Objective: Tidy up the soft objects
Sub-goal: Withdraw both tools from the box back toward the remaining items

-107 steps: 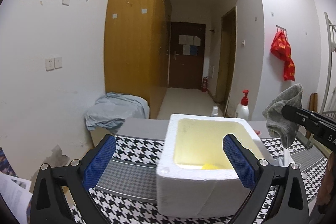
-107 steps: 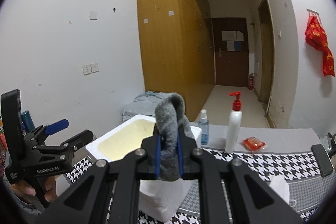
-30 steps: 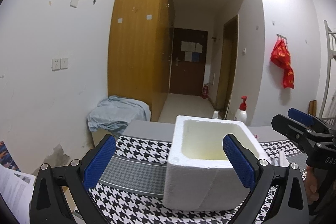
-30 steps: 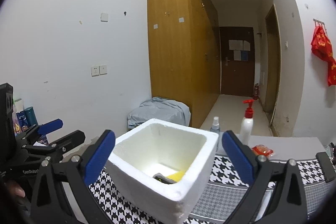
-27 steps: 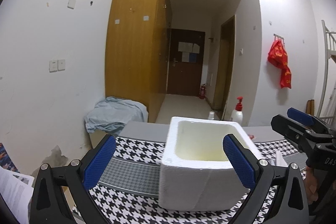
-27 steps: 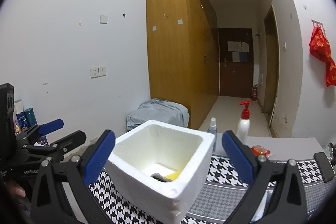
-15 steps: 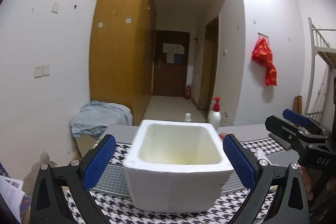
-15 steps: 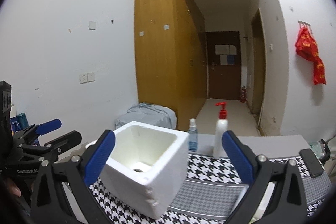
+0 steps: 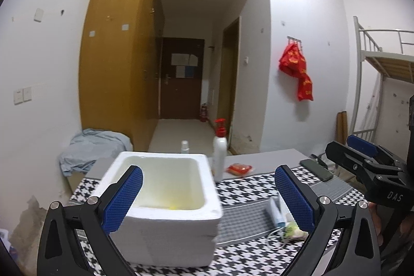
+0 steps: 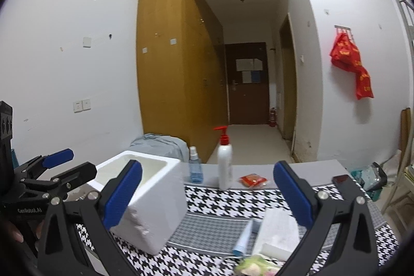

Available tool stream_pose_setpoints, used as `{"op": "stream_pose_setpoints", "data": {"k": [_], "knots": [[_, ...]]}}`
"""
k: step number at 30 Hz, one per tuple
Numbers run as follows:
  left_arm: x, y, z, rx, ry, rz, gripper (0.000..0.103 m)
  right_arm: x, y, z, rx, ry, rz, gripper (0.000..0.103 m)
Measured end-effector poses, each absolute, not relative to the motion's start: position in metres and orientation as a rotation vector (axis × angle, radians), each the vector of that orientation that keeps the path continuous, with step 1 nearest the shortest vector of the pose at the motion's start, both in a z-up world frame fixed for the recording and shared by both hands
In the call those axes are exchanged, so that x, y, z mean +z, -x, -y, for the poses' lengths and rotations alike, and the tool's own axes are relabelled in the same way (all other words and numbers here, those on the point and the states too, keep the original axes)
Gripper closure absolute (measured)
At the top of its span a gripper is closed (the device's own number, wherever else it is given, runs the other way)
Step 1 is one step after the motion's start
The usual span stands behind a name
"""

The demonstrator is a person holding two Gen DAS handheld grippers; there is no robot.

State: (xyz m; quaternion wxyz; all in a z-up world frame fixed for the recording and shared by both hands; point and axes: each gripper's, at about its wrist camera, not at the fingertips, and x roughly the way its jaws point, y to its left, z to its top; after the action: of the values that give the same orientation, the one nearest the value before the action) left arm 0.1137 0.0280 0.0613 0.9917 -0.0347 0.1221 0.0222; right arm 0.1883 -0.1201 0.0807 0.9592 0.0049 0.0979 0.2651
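Right now, by item:
Left gripper (image 9: pixel 208 197): fingers spread wide and holding nothing; the blue pads stand either side of the view, above the surface.
Right gripper (image 10: pixel 207 194): fingers likewise wide apart and empty; also seen from the left wrist at the right edge of the view.
Foam box (image 9: pixel 163 201): white, open-topped, standing on the surface (image 9: pixel 240 221) toward its left side; a bit of yellow shows at its bottom, the rest of its inside is hidden from both views.
Soft objects: none visible in either gripper; what lies inside the box cannot be made out.
Surface covering: black-and-white houndstooth cloth with grey panels.
Pump bottle (image 10: pixel 224 163): white with red pump, upright behind the box, just beside a small blue spray bottle (image 10: pixel 194 164).
Red packet (image 10: pixel 253 179): lying flat near the pump bottle.
Tube (image 10: pixel 244 237): white and blue, lying beside a white tissue pack (image 10: pixel 278 232).
Phone (image 9: pixel 316 169): dark, flat at the far right of the surface.
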Motion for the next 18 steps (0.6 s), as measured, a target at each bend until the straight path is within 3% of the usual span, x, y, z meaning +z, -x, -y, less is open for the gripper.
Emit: {"op": "stream_pose_setpoints", "data": {"k": [18], "knots": [[0.051, -0.131, 0.023, -0.118, 0.05, -0.284, 0.001, 0.067, -0.178, 0.182, 0.393, -0.053, -0.208, 0.0]]}}
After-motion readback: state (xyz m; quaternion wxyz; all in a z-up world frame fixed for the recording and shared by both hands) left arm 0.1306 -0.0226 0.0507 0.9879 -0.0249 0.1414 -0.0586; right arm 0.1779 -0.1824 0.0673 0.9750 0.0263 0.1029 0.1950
